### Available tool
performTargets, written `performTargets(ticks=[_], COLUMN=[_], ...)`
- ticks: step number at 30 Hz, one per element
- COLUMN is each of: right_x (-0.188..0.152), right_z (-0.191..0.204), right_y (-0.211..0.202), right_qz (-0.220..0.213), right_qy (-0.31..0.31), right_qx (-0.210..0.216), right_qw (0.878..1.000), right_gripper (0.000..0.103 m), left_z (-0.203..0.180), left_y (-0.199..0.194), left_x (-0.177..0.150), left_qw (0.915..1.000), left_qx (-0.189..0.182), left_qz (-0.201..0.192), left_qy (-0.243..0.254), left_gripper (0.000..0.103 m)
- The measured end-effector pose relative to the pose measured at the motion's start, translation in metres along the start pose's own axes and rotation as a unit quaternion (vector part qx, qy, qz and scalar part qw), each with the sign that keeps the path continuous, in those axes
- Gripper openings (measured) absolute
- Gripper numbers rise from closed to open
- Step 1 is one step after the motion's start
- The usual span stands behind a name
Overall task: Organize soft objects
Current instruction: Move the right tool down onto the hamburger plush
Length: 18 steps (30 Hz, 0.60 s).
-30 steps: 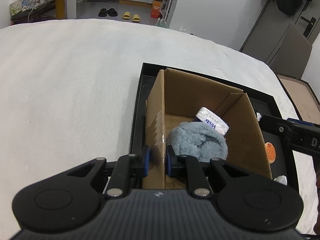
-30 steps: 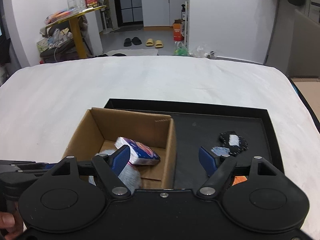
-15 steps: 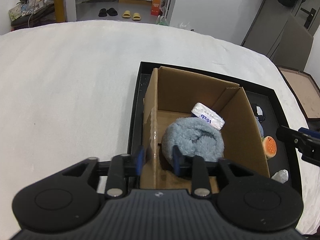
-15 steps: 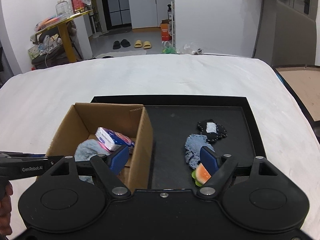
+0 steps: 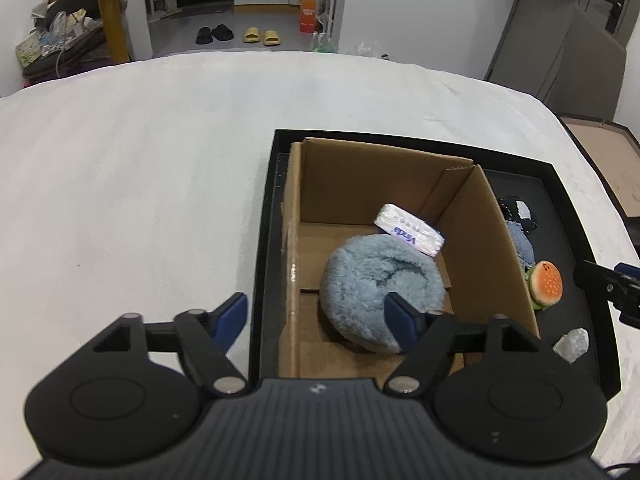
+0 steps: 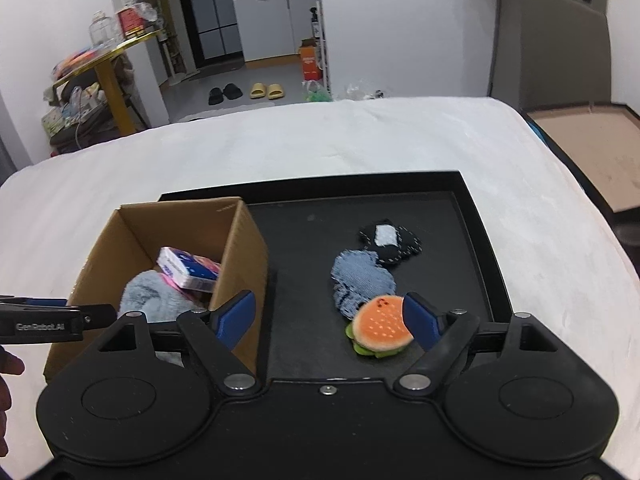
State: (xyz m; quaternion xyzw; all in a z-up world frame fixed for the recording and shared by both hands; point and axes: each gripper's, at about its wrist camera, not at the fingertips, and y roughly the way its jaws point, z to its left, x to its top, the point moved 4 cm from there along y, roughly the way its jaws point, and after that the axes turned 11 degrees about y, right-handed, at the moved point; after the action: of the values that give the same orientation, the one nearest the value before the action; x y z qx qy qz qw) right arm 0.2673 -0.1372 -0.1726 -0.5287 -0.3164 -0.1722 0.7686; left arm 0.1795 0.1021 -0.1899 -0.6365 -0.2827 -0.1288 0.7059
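A cardboard box (image 5: 496, 216) (image 6: 244, 240) stands in the left half of a black tray (image 5: 560, 184) (image 6: 472, 216). In it lie a fluffy blue-grey plush (image 5: 380, 276) (image 6: 152, 300) and a tissue pack (image 5: 408, 230) (image 6: 188, 270). My left gripper (image 5: 320, 320) is open and empty, its fingers either side of the box's left wall. My right gripper (image 6: 332, 320) is open and empty over the tray, with a burger plush (image 6: 380, 330) (image 5: 546, 284) by its right finger. A denim piece (image 6: 360, 280) and a black patch (image 6: 390, 242) lie beyond.
The tray rests on a white bedspread (image 5: 140, 184) (image 6: 360, 140). A clear crumpled wrapper (image 5: 572, 344) lies in the tray's near right corner. Slippers (image 6: 244, 90) and a cluttered yellow table (image 6: 104, 64) stand on the floor beyond the bed.
My left gripper let go of the box's left wall and opened wide, drawing back. My right gripper shifted right over the tray, bringing the burger plush beside its right finger.
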Motion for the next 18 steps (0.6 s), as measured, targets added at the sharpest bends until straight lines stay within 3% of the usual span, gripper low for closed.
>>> performTargets(ticks=[4, 18], right_x=[-0.003, -0.014], right_z=[-0.014, -0.049], right_y=[0.003, 0.028], right_qz=[0.006, 0.032], right_qy=[0.014, 0.05], right_qx=[-0.003, -0.01], right_qw=[1.0, 0.998], right_gripper=[0.084, 0.09], left_z=[-0.004, -0.021], left_y=[0.0, 0.01], left_x=[0.001, 0.005], left_qw=[0.9998, 0.9992], left_qx=[0.011, 0.019], left_qz=[0.0, 0.013], left_qy=[0.016, 0.033], left_gripper=[0.083, 0.086])
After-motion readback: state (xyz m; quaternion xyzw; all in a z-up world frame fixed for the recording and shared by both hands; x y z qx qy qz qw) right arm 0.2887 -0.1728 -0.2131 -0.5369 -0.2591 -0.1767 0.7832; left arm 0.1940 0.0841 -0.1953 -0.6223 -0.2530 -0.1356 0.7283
